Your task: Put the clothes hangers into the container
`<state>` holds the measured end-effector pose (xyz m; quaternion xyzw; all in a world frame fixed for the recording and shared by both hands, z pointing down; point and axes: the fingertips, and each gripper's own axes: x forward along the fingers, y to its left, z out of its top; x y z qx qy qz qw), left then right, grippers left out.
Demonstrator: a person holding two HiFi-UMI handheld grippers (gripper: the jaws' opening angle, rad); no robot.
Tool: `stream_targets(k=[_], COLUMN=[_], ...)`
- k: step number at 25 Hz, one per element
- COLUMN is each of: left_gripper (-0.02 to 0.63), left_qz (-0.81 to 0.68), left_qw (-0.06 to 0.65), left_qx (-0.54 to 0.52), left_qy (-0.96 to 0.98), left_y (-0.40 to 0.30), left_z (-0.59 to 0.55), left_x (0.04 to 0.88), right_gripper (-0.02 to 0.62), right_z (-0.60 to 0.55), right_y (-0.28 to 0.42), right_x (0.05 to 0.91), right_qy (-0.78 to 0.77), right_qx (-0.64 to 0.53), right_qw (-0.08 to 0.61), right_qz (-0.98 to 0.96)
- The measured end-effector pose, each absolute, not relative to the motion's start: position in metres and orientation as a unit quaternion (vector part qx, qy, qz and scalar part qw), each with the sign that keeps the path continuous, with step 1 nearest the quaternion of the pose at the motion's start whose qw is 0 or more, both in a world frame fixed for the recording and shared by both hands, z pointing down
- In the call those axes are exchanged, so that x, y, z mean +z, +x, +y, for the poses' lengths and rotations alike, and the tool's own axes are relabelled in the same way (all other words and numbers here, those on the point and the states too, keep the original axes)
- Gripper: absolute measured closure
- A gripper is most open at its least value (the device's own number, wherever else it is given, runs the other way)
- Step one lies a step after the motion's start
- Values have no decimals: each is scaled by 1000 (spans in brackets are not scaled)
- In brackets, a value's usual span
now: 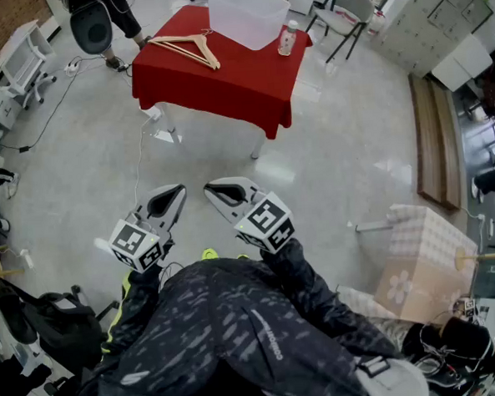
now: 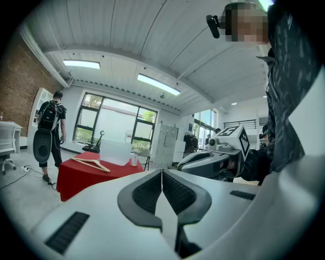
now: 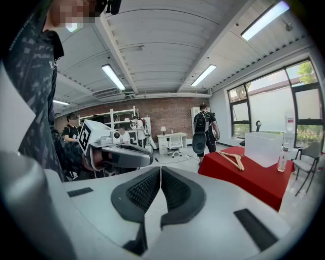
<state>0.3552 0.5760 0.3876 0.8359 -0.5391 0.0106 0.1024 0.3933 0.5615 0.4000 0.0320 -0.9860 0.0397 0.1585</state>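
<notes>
Far ahead of the person, on the red-draped table (image 1: 224, 81), the pale wooden clothes hangers (image 1: 186, 46) lie flat on the left part of the tabletop. They are well apart from both tools. Their long axes run from near the tabletop's left edge toward its middle, slightly fanned, with the far ends angled toward the near edge. From the left gripper view, the hangers (image 2: 90, 163) sit in front of the container. From the right gripper view, the hangers (image 3: 231, 160) sit left of it.

The hangers overlap, so I cannot tell how many there are, and the hooks are too small to make out. The head view's top edge cuts off the far rim of the translucent rectangular plastic container (image 1: 249, 15). The cloth hides most of the table's legs.

The container stands toward the tabletop's far right, open at the top, and only its own pale walls and floor show. A small clear plastic bottle (image 1: 287, 38) stands upright just beside it, at the right edge.

The left gripper (image 1: 177, 191) and right gripper (image 1: 211, 188) hover side by side over the grey floor, close to the person's dark jacket. Each gripper's own view shows its ribbed black pads pressed together with nothing between them.
</notes>
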Motion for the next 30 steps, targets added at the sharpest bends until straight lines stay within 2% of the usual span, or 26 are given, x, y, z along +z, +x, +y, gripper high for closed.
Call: stream_targets(k=[20,30], left_gripper=[594,594], left_qz=[-523,-514], left_qw=[118,99], left_qx=[8,11], left_qy=[844,852], left_y=[337,320], left_z=[584,585], left_x=[400,400], right_gripper=[577,577], right_z=[570,570], right_y=[371,349], right_x=[410,411], right_qy=[45,63], right_qx=[40,36], right_qw=[189,183], right_qz=[-980,-980])
